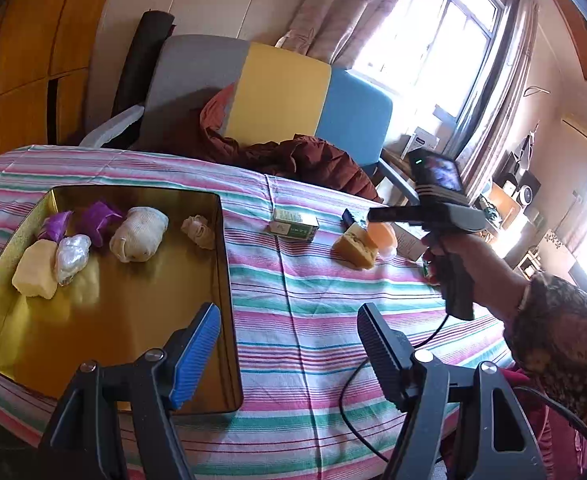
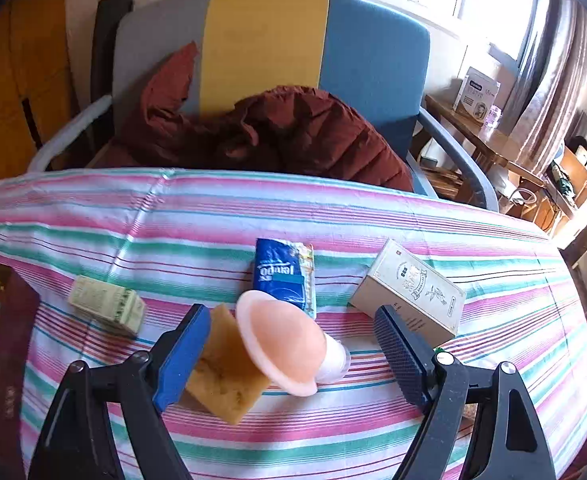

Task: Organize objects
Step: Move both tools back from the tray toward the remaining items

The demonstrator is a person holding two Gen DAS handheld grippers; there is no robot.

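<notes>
Between right gripper [image 2: 291, 356] jaws, peach silicone cup [image 2: 285, 344], yellow sponge [image 2: 225, 376] alongside

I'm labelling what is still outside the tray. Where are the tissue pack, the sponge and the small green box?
tissue pack [image 2: 283, 274], right wrist view, on its blue wrapper.
sponge [image 2: 225, 376], right wrist view, on its yellow top face.
small green box [image 1: 293, 227], left wrist view, on its front side.
</notes>
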